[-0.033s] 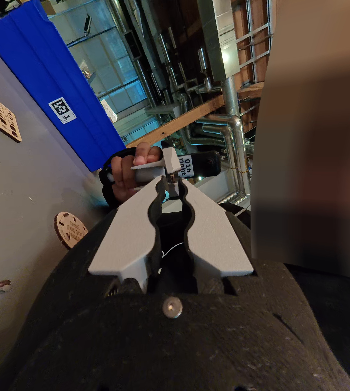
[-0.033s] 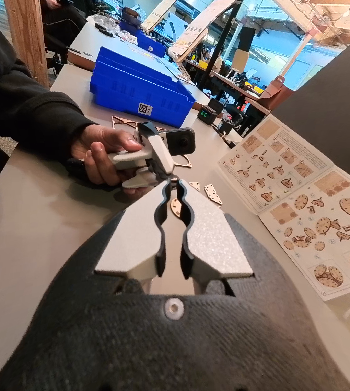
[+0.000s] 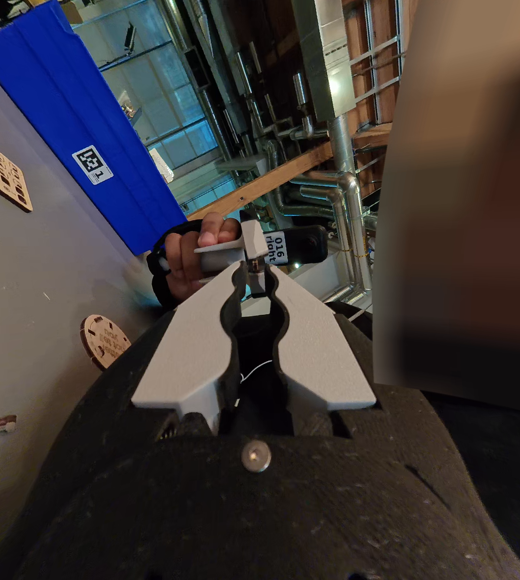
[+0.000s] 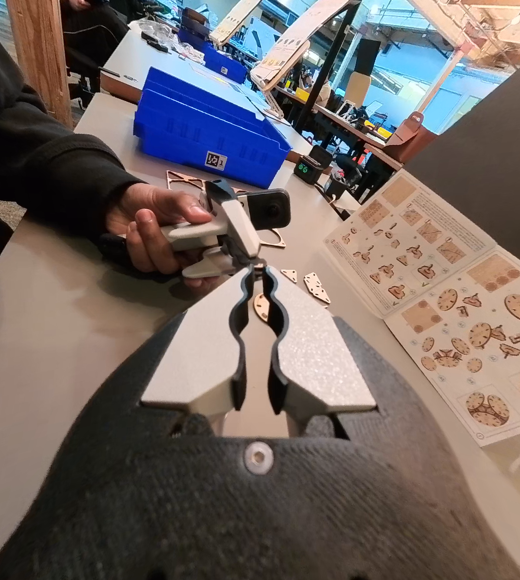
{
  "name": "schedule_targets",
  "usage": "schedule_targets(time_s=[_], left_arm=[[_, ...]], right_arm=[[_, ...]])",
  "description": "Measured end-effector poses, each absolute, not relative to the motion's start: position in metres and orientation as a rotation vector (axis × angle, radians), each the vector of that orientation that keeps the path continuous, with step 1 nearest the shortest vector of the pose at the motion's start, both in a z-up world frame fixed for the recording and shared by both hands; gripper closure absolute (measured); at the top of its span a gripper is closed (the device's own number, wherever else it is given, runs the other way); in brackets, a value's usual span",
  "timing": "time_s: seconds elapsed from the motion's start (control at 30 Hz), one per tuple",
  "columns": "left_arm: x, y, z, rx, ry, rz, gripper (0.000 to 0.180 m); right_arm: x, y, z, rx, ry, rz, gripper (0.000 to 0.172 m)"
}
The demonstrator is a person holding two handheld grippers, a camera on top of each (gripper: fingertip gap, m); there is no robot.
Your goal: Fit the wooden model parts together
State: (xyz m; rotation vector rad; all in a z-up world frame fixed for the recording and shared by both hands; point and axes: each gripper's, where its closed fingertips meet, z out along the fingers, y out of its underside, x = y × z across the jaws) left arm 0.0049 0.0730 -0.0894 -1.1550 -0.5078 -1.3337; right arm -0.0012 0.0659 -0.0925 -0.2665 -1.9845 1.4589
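A small wooden piece sits where the two tools meet tip to tip. The right hand-held gripper and the left hand-held gripper are each nearly closed, clamped on it above the table. A white label marks the right tool's camera. The blue bin carries a code sticker, and a pictured instruction sheet lies at the right. A hand wraps the left handle.

Grey table, wooden post, ceiling pipes, bright windows beyond
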Motion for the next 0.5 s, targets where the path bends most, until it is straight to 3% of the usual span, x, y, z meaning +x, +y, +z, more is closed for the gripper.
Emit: schedule_targets(time_s=[0.5], left_arm=[[0.0049, 0.0726, -0.0907, -1.155, -0.511, -1.353, 0.180]], right_arm=[[-0.0001, 0.0639, -0.0953, -0.256, -2.003, 1.435, 0.169]])
